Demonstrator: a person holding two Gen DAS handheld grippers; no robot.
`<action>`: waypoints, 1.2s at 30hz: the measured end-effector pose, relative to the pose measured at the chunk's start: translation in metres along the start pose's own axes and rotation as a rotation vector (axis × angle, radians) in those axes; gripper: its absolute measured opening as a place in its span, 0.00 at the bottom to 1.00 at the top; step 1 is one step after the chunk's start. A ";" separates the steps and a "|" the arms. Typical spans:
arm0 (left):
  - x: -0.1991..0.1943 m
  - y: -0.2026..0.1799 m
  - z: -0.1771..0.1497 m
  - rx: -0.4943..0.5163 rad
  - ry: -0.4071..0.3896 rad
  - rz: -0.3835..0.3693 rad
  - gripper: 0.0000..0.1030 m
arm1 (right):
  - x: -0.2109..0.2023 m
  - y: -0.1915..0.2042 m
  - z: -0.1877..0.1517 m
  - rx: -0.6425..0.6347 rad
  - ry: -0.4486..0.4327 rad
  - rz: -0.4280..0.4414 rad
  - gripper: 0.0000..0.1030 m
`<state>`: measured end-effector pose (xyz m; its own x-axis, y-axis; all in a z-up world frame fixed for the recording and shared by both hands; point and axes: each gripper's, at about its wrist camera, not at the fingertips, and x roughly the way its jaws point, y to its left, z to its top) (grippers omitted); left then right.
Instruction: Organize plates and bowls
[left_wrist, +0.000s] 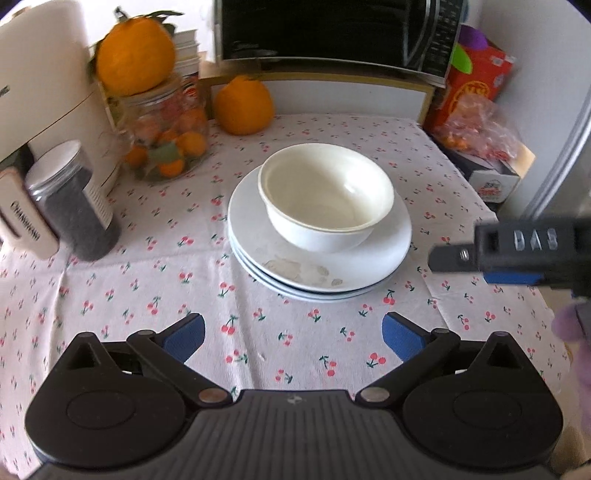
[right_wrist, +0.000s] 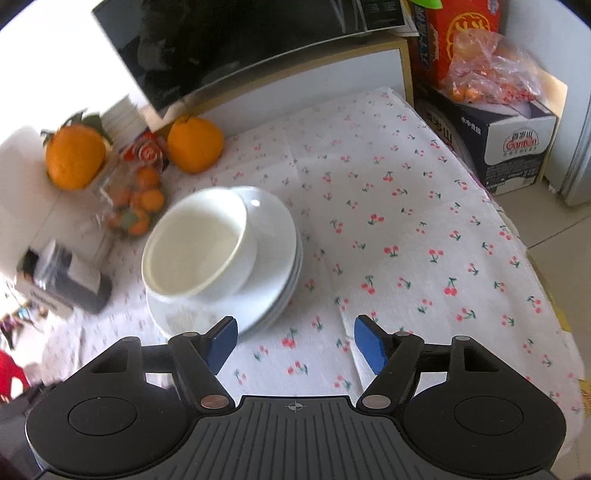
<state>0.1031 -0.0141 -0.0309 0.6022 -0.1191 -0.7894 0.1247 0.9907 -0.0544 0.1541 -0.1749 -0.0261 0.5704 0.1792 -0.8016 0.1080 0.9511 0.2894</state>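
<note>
White bowl (left_wrist: 327, 195) sits nested atop the plates (left_wrist: 321, 254), mid-table toward the back edge, a tidy stack. Left gripper (left_wrist: 293, 338) and right gripper (right_wrist: 295, 345) both hang spread, holding nothing.

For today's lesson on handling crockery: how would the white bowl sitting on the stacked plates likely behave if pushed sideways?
The white bowl looks rigid and glazed, so it would probably slide rather than flex. It rests off-centre on the top plate, so it may tip at the raised rim. It is likely ceramic, so fragile.
</note>
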 end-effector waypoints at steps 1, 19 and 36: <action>-0.001 0.001 -0.001 -0.014 0.001 0.010 1.00 | -0.001 0.001 -0.003 -0.014 0.002 -0.004 0.72; -0.001 0.003 -0.006 -0.095 0.039 0.118 1.00 | 0.004 0.015 -0.015 -0.115 0.041 -0.050 0.79; -0.001 0.004 -0.007 -0.087 0.042 0.137 1.00 | 0.006 0.014 -0.015 -0.110 0.054 -0.057 0.79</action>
<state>0.0980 -0.0094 -0.0346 0.5751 0.0189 -0.8179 -0.0264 0.9996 0.0045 0.1462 -0.1569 -0.0346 0.5211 0.1346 -0.8428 0.0476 0.9814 0.1861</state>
